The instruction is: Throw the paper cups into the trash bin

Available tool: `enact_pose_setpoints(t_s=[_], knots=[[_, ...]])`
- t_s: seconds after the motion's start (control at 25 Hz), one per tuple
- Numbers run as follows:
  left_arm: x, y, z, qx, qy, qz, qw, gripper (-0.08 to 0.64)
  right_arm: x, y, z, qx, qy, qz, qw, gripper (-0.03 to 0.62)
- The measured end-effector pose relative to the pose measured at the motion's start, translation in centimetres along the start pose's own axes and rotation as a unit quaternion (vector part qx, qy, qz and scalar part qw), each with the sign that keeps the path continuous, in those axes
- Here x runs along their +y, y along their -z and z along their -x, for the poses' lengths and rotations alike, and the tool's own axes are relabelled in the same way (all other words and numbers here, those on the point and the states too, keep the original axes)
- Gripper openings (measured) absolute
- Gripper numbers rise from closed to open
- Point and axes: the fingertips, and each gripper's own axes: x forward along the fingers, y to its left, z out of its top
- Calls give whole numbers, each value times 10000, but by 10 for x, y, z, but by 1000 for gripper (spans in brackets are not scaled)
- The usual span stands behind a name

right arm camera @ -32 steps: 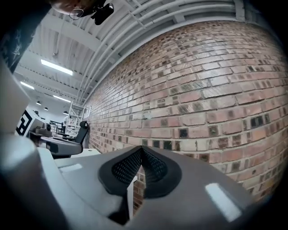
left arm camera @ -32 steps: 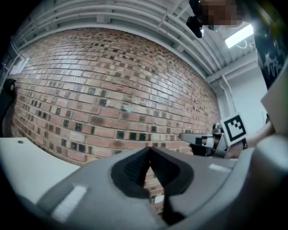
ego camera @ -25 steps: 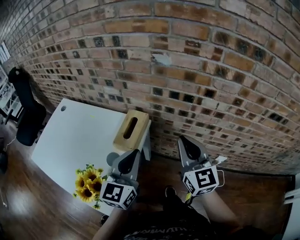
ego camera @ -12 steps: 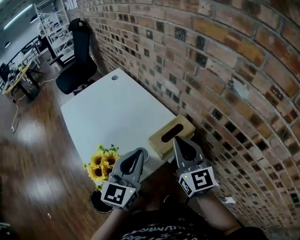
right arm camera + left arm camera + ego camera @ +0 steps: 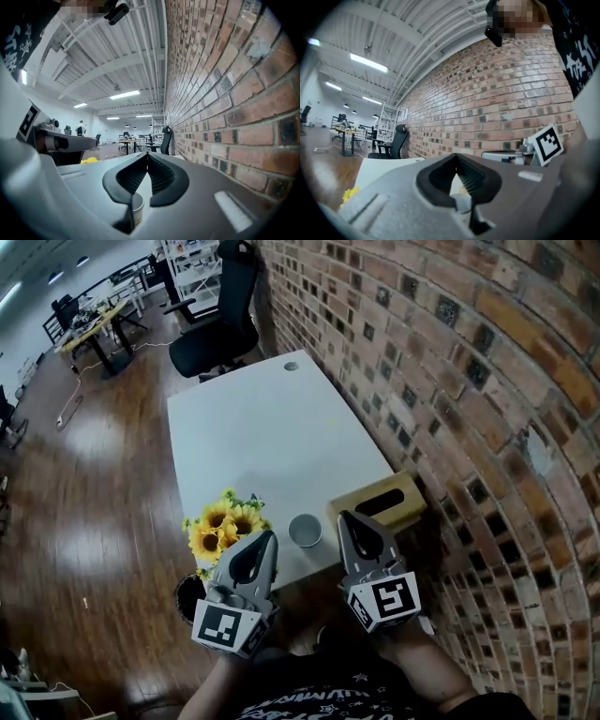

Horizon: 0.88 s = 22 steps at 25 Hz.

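Note:
A single white paper cup (image 5: pixel 305 530) stands upright near the front edge of the white table (image 5: pixel 253 427). My left gripper (image 5: pixel 265 540) is held just short of that edge, left of the cup, shut and empty. At the cup's right, my right gripper (image 5: pixel 349 521) is level, also shut and empty. In the left gripper view the jaw tips (image 5: pixel 455 157) meet, and the cup (image 5: pixel 462 203) shows through the loop below them. The right gripper (image 5: pixel 147 154) shows the same closed loop with the cup (image 5: pixel 136 208) beyond it. A dark round bin (image 5: pixel 190 596) sits on the floor under the table's front left corner.
A bunch of sunflowers (image 5: pixel 223 526) stands left of the cup. A wooden tissue box (image 5: pixel 380 505) lies at the table's right corner against the brick wall (image 5: pixel 450 381). A black office chair (image 5: pixel 220 329) stands beyond the table's far end, on wooden floor (image 5: pixel 94 502).
The view has swung left, from the brick wall to along the table. Both grippers turned with it and now point at the table's front edge; the cup has come into view between them.

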Motion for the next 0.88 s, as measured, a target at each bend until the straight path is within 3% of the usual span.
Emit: enact_pose_setpoints(t_s=[0.32,0.64,0.88], knots=[[5,8,43,-74,-767,-179,9969,5,19,13,1,71,-397,14,9992,8],[24,24,89,59,-1397,-59,9902,5,48,34,3,259,-652,156,9974,9],[52,31,116,73,-1751,-15,9845,5,65,61,4,624,-604,186,9960,153]])
